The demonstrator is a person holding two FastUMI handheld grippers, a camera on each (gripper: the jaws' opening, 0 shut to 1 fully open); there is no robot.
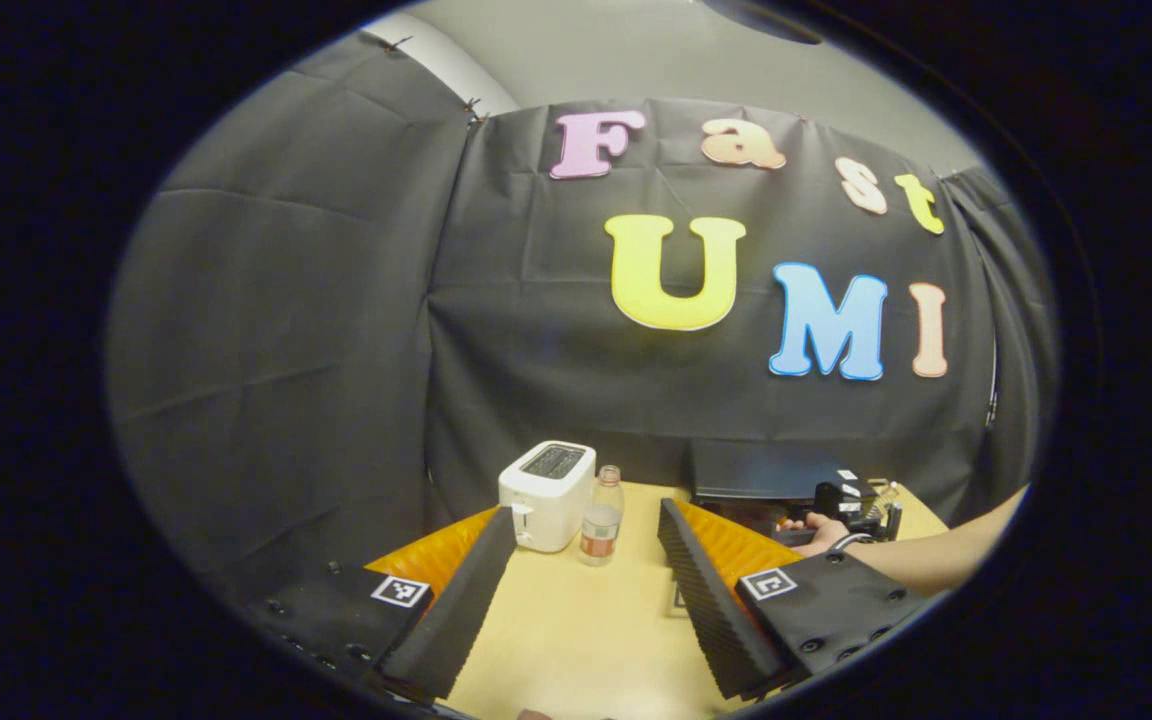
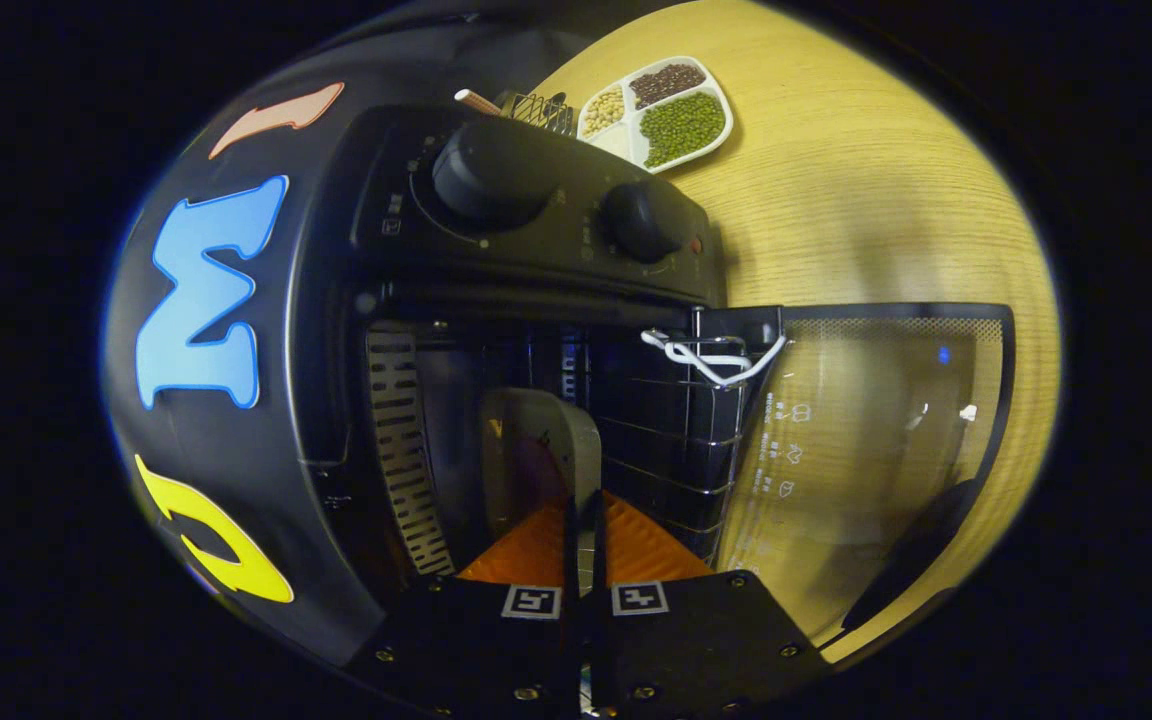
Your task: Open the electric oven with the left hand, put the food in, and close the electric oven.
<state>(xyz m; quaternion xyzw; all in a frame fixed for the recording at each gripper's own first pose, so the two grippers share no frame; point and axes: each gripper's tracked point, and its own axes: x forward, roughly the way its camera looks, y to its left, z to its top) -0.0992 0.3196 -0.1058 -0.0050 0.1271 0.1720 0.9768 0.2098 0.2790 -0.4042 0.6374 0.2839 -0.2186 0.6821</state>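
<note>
From the left gripper view, the left claw (image 1: pixel 576 590) hung above the desk (image 1: pixel 586 640) with its fingers spread wide and nothing between them. Ahead of it stood a toaster (image 1: pixel 547 495) and a bottle (image 1: pixel 601 517) just beside it. Farther off to the right sat the oven (image 1: pixel 766 480), and a hand (image 1: pixel 816 532) held the right claw (image 1: pixel 851 497) at its front. So the opening step looked done, and the left claw seemed to be waiting for the closing.

In the right gripper view, the picture lay rolled on its side. The oven (image 2: pixel 526 230) had its glass door (image 2: pixel 866 440) dropped open over the desk (image 2: pixel 866 180), the wire rack (image 2: pixel 676 430) showing inside. The right claw (image 2: pixel 584 540) was pressed together on the edge of a plate (image 2: pixel 541 450) reaching into the cavity; what food it carried I could not make out. I judged the putting-in under way: letting go, backing out and shutting the door remained. A divided tray of beans (image 2: pixel 661 110) lay beyond the oven.
</note>
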